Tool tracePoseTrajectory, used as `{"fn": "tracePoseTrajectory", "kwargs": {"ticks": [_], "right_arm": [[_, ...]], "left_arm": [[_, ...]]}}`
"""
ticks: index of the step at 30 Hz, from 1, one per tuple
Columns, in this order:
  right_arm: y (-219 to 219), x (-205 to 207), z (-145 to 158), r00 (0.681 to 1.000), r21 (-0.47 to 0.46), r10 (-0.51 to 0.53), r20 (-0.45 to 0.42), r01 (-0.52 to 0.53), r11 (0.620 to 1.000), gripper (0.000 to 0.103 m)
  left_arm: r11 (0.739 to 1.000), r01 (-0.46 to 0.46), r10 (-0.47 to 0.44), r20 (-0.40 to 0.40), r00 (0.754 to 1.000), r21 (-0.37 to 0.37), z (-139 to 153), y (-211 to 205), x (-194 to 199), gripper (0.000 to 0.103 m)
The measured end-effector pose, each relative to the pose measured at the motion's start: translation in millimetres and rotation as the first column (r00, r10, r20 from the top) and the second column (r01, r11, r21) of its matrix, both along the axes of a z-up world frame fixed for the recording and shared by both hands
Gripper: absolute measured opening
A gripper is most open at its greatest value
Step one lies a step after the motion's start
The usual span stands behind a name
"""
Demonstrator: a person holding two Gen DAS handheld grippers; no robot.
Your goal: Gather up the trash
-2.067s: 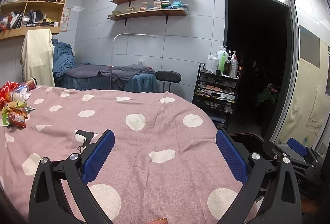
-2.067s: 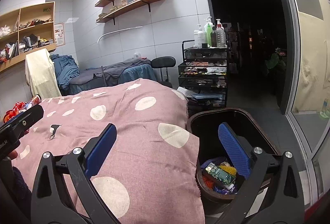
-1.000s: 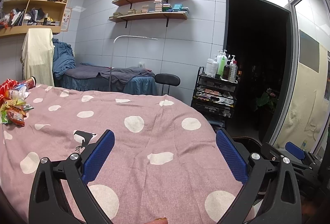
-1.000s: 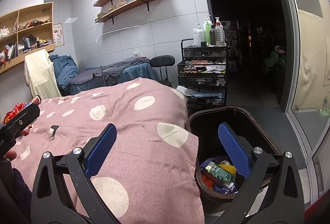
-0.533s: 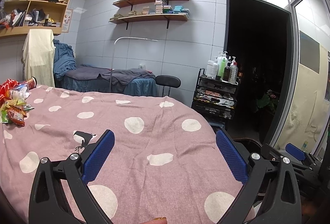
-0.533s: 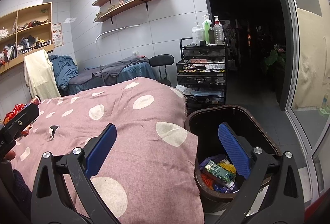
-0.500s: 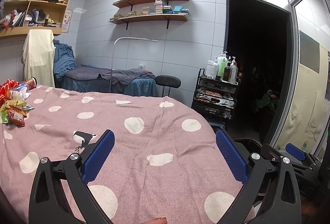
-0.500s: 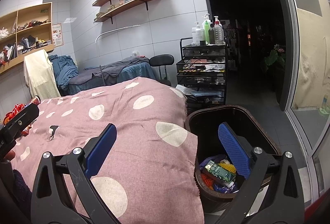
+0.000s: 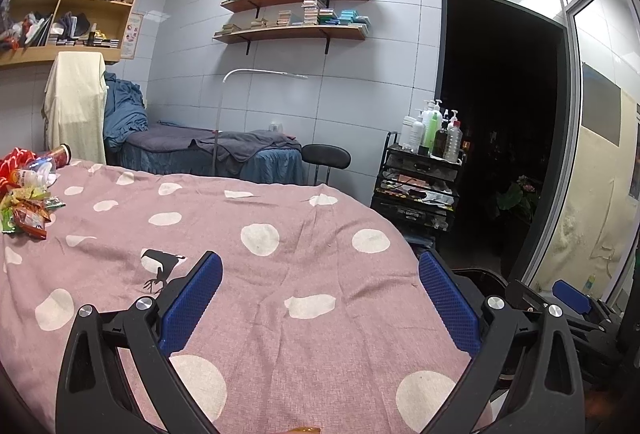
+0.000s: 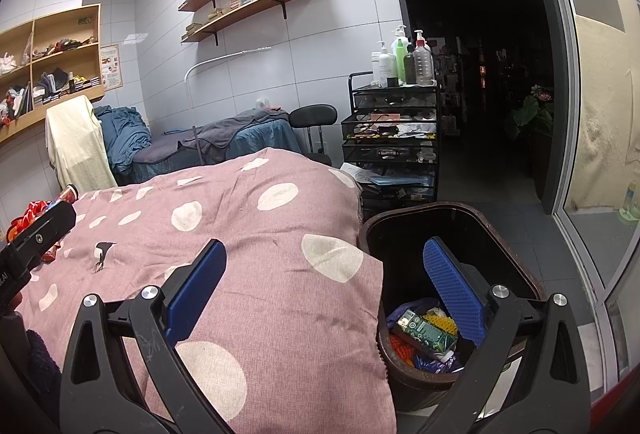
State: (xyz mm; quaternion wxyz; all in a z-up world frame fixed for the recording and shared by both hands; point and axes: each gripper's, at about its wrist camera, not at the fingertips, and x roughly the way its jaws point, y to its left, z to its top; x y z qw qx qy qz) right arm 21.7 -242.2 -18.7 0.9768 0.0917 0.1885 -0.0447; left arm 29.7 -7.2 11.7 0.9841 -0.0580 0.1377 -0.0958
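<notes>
Both hand-held grippers, left (image 9: 320, 298) and right (image 10: 325, 276), spread empty above the bedspread (image 9: 280, 234) edge beside the bin (image 10: 516, 270).

Bright, even overhead light, sharp focus, fisheye-bent edges, pitch-dark doorway (image 9: 496, 122)

a massage or beauty treatment room: white tiled walls, a treatment bed (image 9: 208, 150) draped in blue and grey sheets, a black stool (image 9: 326, 156) beside it, a black trolley (image 10: 394, 138) topped with pump bottles (image 10: 402, 60), wall shelves (image 9: 296, 10) of small stacked boxes, and a wooden cubby (image 9: 64, 2) of clutter.
</notes>
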Motion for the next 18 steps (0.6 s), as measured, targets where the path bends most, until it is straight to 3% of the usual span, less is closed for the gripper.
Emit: {"fn": "tracePoseTrajectory", "kwargs": {"ticks": [18], "right_arm": [[0.4,1.0,0.8,1.0,0.0,-0.001,-0.003,0.001,1.0,0.098]], "left_arm": [[1.0,0.01,-0.01,0.008,1.0,-0.005,0.2,1.1,-1.0,0.098]]}}
